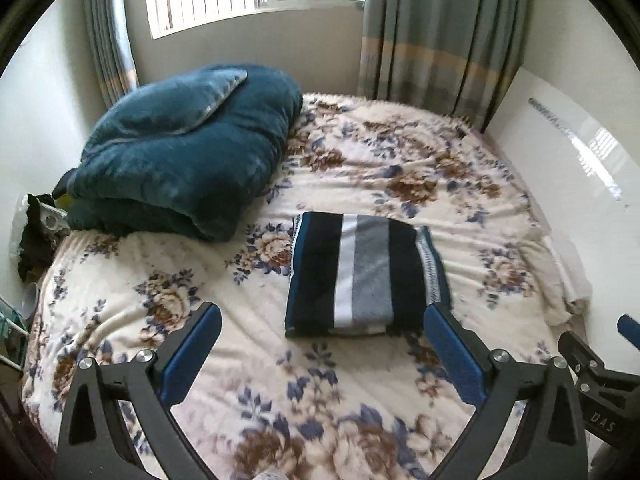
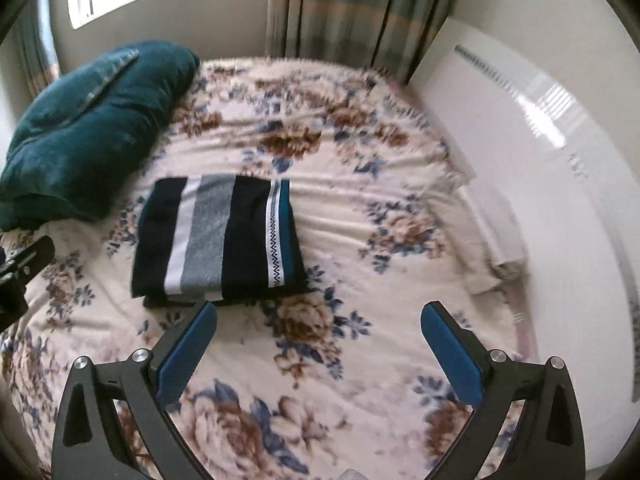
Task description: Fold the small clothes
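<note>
Striped folded cloth [image 1: 356, 274] lies free; both grippers gape empty; only left view shows clutter [image 1: 38, 236].

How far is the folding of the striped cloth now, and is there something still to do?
Done, it seems: the striped cloth lies as a neat folded rectangle on the floral bedspread. In hand: nothing; the left tongs and the right tongs are open and empty above the bed. Left: no other unfolded small clothing shows.
</note>
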